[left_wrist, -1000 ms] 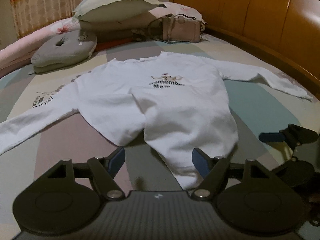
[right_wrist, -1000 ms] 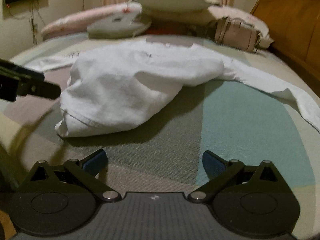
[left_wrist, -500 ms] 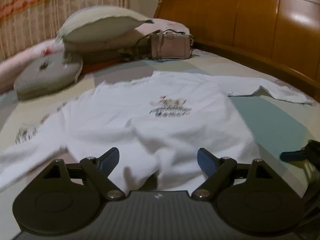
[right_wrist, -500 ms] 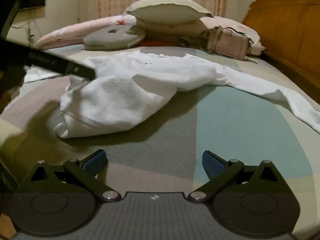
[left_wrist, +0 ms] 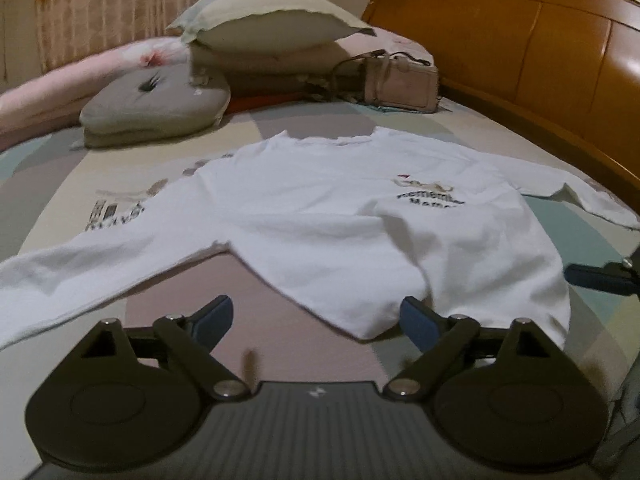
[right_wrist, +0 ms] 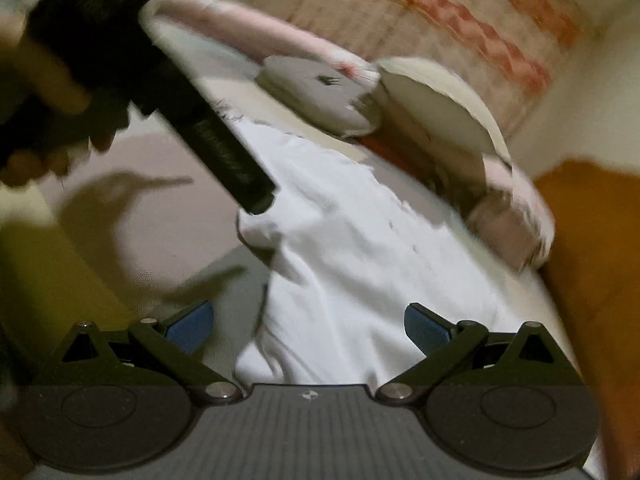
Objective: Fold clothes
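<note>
A white long-sleeved shirt (left_wrist: 340, 220) with a small dark print lies spread on the bed, sleeves out to both sides. My left gripper (left_wrist: 316, 320) hovers at its hem with the jaws opening. A corner of the hem lies between them near the right pad, and no pad presses on it. At the right edge shows a blue-tipped finger (left_wrist: 588, 276) of my right gripper. In the blurred, tilted right wrist view my right gripper (right_wrist: 308, 328) stands open over the shirt (right_wrist: 360, 260). A dark bar of the left tool (right_wrist: 224, 152), held by a hand (right_wrist: 44, 76), crosses the upper left.
Pillows (left_wrist: 272, 28), a grey cushion (left_wrist: 156, 108) and a pink handbag (left_wrist: 404, 84) lie beyond the shirt's collar. A wooden headboard (left_wrist: 520, 52) runs along the right. The patterned sheet (left_wrist: 260, 320) shows bare in front of the hem. A curtain (left_wrist: 120, 4) hangs behind.
My left gripper's jaws have widened and it has shifted left along the hem. My right gripper has rolled and swung in over the shirt, and its view has blurred.
</note>
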A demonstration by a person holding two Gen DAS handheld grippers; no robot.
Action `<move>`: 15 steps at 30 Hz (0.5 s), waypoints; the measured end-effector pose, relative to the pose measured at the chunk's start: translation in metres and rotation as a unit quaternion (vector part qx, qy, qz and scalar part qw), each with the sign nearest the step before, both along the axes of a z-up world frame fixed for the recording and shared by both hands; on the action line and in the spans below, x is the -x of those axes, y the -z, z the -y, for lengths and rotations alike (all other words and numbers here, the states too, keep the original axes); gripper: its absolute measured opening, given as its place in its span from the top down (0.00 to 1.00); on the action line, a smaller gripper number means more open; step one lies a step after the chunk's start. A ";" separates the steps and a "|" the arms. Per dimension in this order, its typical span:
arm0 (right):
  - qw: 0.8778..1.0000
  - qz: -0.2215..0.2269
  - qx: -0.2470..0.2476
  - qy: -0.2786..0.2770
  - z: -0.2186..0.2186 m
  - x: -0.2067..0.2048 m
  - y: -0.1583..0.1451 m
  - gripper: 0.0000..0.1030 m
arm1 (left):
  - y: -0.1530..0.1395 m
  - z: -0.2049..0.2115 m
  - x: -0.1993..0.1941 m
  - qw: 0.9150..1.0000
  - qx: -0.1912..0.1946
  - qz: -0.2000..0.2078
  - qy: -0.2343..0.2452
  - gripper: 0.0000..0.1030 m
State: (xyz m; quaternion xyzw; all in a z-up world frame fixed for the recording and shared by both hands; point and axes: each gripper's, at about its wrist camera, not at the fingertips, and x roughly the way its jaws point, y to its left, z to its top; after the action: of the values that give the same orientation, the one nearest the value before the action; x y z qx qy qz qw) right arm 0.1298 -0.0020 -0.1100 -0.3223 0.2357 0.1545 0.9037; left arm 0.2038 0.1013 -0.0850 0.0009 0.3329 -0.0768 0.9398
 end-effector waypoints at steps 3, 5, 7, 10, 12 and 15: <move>0.999 0.002 0.049 0.009 -0.019 -0.015 0.008 0.00 | 0.004 -0.012 -0.001 1.000 0.003 -0.011 -0.012 0.11; 0.997 0.007 0.066 0.030 -0.020 -0.025 0.009 0.00 | 0.006 -0.016 -0.002 1.000 0.000 -0.014 -0.020 0.11; 0.995 0.015 0.087 0.054 -0.016 -0.036 0.009 0.00 | 0.007 -0.020 -0.003 1.000 0.008 -0.018 -0.021 0.11; 0.995 0.010 0.068 0.067 -0.003 -0.046 -0.005 0.00 | 0.007 -0.020 -0.004 1.000 0.013 -0.020 -0.020 0.11; 0.996 0.008 0.053 0.078 0.007 -0.052 -0.015 0.00 | 0.008 -0.018 -0.004 1.000 0.009 -0.020 -0.017 0.11; 0.994 0.017 0.044 0.100 0.025 -0.065 -0.026 0.00 | 0.009 -0.017 -0.005 1.000 0.007 -0.023 -0.016 0.11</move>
State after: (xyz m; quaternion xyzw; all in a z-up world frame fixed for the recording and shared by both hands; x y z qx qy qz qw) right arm 0.1946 -0.0270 -0.0837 -0.3387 0.2582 0.0479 0.9035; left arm 0.2088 0.1182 -0.0938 -0.0128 0.3534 -0.0642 0.9332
